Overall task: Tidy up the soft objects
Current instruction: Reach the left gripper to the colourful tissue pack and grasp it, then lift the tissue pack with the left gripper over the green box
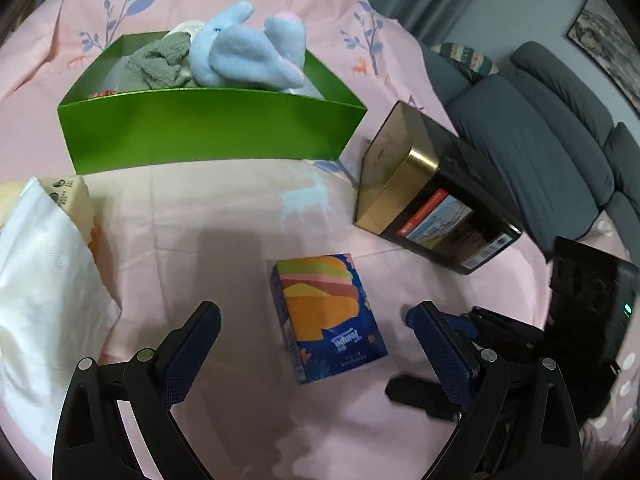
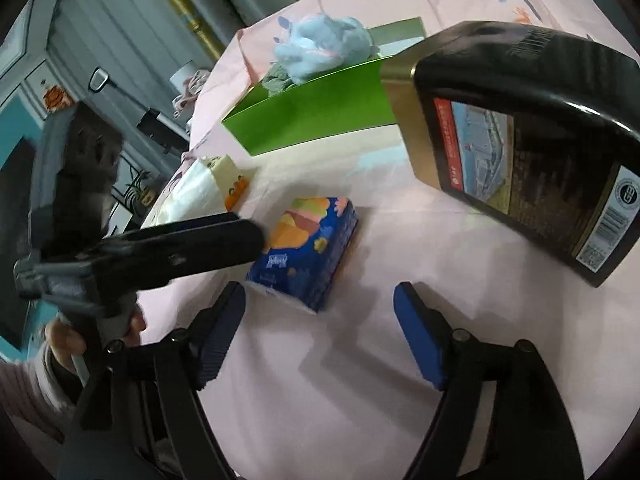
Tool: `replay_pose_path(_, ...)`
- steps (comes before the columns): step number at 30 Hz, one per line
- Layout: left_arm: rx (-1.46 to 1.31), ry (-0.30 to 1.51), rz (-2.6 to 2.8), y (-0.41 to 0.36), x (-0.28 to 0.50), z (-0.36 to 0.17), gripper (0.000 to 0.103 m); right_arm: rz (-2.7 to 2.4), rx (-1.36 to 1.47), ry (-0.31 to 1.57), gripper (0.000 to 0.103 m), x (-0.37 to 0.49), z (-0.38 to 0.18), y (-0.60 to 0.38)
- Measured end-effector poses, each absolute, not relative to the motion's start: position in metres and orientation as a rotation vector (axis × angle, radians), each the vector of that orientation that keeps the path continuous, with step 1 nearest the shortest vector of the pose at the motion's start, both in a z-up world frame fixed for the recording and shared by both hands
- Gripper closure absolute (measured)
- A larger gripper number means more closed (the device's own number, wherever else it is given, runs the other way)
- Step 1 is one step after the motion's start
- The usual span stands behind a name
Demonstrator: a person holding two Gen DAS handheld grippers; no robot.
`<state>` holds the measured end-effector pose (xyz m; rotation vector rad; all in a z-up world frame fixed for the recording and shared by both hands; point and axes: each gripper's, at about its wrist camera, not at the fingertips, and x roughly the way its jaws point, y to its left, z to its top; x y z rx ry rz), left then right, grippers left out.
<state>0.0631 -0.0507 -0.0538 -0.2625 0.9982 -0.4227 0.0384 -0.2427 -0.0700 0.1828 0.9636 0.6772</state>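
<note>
Left gripper (image 1: 316, 320): jaws wide apart, nothing pressed between them; both blue pads hang above the pink cloth (image 1: 224, 216); the hand on its grip shows blurred at the left edge of the right wrist view
Right gripper (image 2: 320, 300): jaws stand wide, holding nothing; bare cloth lies between the pads
Tissue pack (image 1: 326, 316): small blue pack with orange, pink and green bands; lies flat on the cloth between the left jaws and a little ahead of the tips, touching neither pad; in the right wrist view it sits just ahead of the right gripper's left finger, apart from it
Green box (image 1: 208, 132): open-topped, well ahead of the left jaws, beyond the tissue pack
Blue plush (image 1: 244, 52): lies in the green box, rising over its rim
Grey cloth (image 1: 158, 62): bunched in the box, left of the plush and touching it
White tissue (image 1: 44, 264): loose crumpled sheet with a pale wrapper, left of the left jaws, outside them
Tin (image 1: 424, 184): gold and black, tilted, ahead and right of the left jaws; ahead and right of the right jaws too
Sofa (image 1: 532, 128): grey, far right beyond the cloth's edge
</note>
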Motion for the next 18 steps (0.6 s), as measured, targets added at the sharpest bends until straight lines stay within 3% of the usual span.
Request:
replay_pose_path(5,-0.263,1.016,-0.393,-0.052,0.067,-0.061,0.007,0.684,0.096,0.938,0.032,0.041,-0.076,-0.223)
replay_pose_path(9,-0.256,1.030,-0.378,-0.051,0.068,-0.065,0.028,0.680,0.063,0.933,0.045,0.048,-0.079,-0.213)
replay_pose_path(12,-0.251,1.039,-0.385,-0.055,0.068,-0.068,0.031,0.687,0.031,0.924,0.047,0.050,-0.080,-0.204)
replay_pose_path(18,-0.251,1.053,-0.428,-0.062,0.068,-0.068,0.050,0.697,-0.004,0.919,0.057,0.049,-0.082,-0.197)
